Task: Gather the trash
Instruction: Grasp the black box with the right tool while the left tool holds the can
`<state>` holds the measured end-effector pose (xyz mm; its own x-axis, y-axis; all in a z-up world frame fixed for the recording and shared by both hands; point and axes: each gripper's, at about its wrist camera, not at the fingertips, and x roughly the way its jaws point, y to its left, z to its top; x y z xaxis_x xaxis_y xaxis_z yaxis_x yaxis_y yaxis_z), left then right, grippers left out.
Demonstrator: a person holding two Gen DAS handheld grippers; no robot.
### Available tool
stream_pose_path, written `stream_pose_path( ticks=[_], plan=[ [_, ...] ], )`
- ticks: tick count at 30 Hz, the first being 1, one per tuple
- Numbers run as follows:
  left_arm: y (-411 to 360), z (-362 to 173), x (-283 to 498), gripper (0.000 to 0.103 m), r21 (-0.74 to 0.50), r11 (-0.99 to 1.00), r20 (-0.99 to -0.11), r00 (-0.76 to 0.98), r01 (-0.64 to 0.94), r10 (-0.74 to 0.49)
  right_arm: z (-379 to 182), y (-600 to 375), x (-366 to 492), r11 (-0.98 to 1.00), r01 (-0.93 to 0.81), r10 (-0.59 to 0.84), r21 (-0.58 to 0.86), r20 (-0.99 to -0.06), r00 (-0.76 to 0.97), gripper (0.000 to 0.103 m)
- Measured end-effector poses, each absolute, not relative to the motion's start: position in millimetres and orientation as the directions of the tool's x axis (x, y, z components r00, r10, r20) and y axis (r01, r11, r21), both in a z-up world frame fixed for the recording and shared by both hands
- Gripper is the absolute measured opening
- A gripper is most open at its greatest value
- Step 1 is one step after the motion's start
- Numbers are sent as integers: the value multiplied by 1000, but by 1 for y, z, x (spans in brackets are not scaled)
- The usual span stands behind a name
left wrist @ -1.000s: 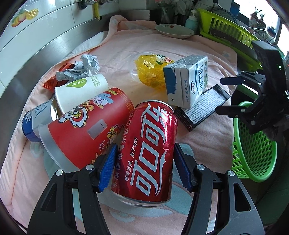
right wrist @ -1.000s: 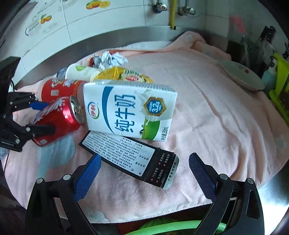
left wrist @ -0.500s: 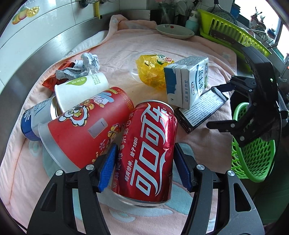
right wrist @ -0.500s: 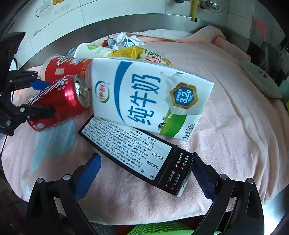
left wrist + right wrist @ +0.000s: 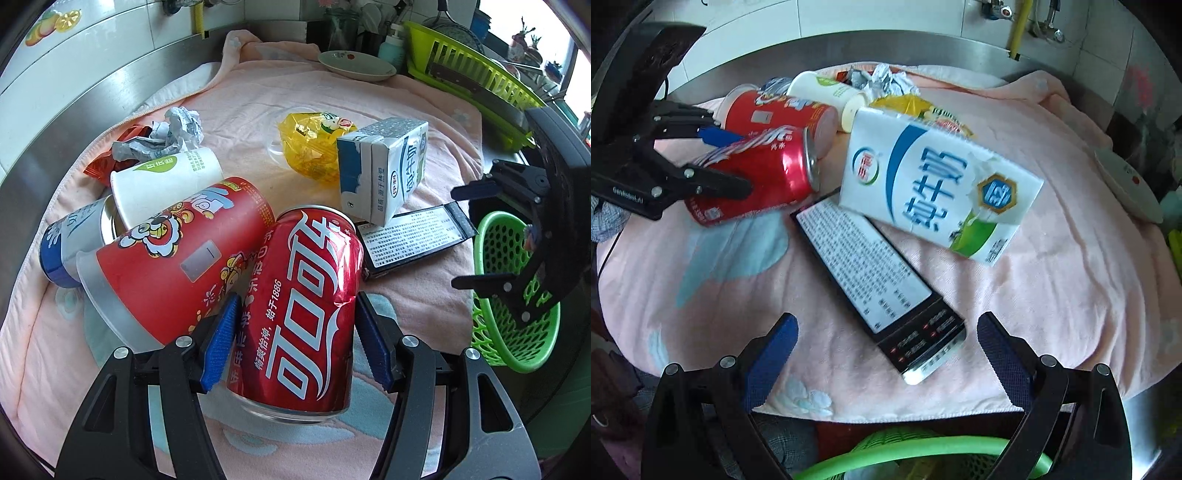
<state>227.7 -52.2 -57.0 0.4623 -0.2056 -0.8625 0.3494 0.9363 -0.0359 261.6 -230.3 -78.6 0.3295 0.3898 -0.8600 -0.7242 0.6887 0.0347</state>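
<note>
Left wrist view: left gripper [image 5: 295, 343] clenched on a dented cola can [image 5: 301, 314] lying on the pink towel [image 5: 240, 96]. Right gripper [image 5: 886, 350] gapes empty above a black carton [image 5: 875, 273] — lift the can straight up, clear of neighbouring cups, before swinging to the green basket [image 5: 517, 332].

Red can [image 5: 299, 314]: white "可口可乐" script, smaller "始于1886" beside it. Milk carton [image 5: 938, 188]: blue "纯牛奶", hexagon badge, digits blurred, earlier-unreadable fine print at the base. Left gripper [image 5: 713, 162] body: "GenRobot.AI" in small white letters. Flat black box [image 5: 871, 284]: dense white panel of print, too small to read.
</note>
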Motion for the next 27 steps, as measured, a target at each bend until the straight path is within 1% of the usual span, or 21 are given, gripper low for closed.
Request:
stream_pose_path(
  ticks=[8, 9, 10, 15, 21, 23, 27],
  plan=[
    [-51, -57, 230, 62, -45, 931, -865, 452, 363, -218, -87, -204, 277, 642, -766, 391, 29, -872, 295, 93],
    [-51, -58, 231, 63, -47, 930, -867, 447, 365, -220, -89, -201, 278, 636, -771, 392, 28, -873, 291, 91],
    [-51, -58, 232, 63, -48, 929, -869, 443, 366, -220, -90, -198, 279, 633, -774, 393, 27, -873, 291, 83],
    [-53, -57, 233, 64, -38, 924, -870, 442, 382, -218, -93, -188, 283, 630, -775, 407, 45, -869, 281, 77],
    [-56, -54, 238, 64, -42, 919, -869, 440, 393, -228, -89, -185, 276, 634, -773, 399, 30, -869, 293, 62],
    [-58, -56, 240, 64, -39, 916, -872, 434, 398, -225, -87, -186, 272, 638, -770, 398, 26, -867, 301, 55],
    [-58, -58, 241, 63, -41, 919, -869, 440, 391, -226, -80, -191, 257, 654, -755, 419, 42, -851, 316, 49]
  ],
)
